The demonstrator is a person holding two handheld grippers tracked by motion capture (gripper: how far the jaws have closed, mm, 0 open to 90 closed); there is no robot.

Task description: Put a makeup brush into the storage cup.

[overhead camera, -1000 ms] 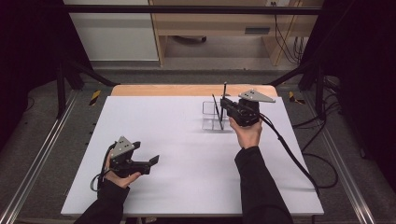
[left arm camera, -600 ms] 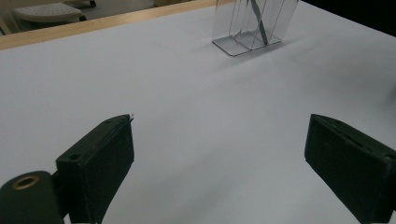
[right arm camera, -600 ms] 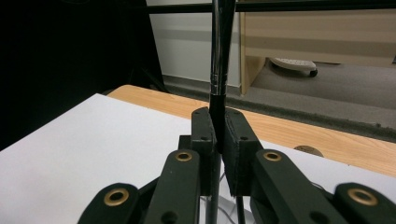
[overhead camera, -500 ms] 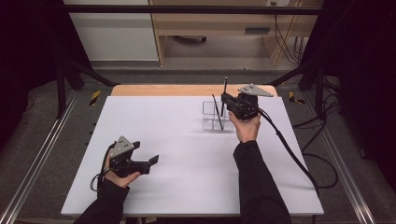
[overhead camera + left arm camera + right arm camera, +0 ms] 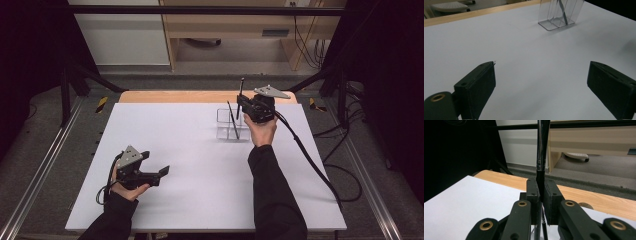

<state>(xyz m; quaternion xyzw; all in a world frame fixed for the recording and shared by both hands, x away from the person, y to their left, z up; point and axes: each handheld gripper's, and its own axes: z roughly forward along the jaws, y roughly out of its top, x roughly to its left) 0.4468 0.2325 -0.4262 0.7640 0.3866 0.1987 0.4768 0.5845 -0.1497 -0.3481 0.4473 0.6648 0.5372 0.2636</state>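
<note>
Clear plastic holder (image 5: 233, 124): stands on the white table (image 5: 200, 165), far side, right of centre; upright walls split it into compartments.
Pen in holder (image 5: 232, 120): dark, leaning inside; the left gripper view shows it through the clear walls (image 5: 563, 13), though which compartment I cannot tell.
Held pen (image 5: 240, 97): dark and upright, its lower end at the holder's top, just beside the leaning pen.
Right gripper (image 5: 246, 106): above the holder's right edge; fingers clamped on the held pen. The right gripper view shows the grip close up, the pads (image 5: 551, 195) pressed to a black section of the pen (image 5: 542, 150) with a shiny barrel rising above.
Left gripper (image 5: 162, 172): low over the near-left table, well apart from the holder; fingers (image 5: 477, 85) spread wide with nothing between them, bare table showing in the gap.
</note>
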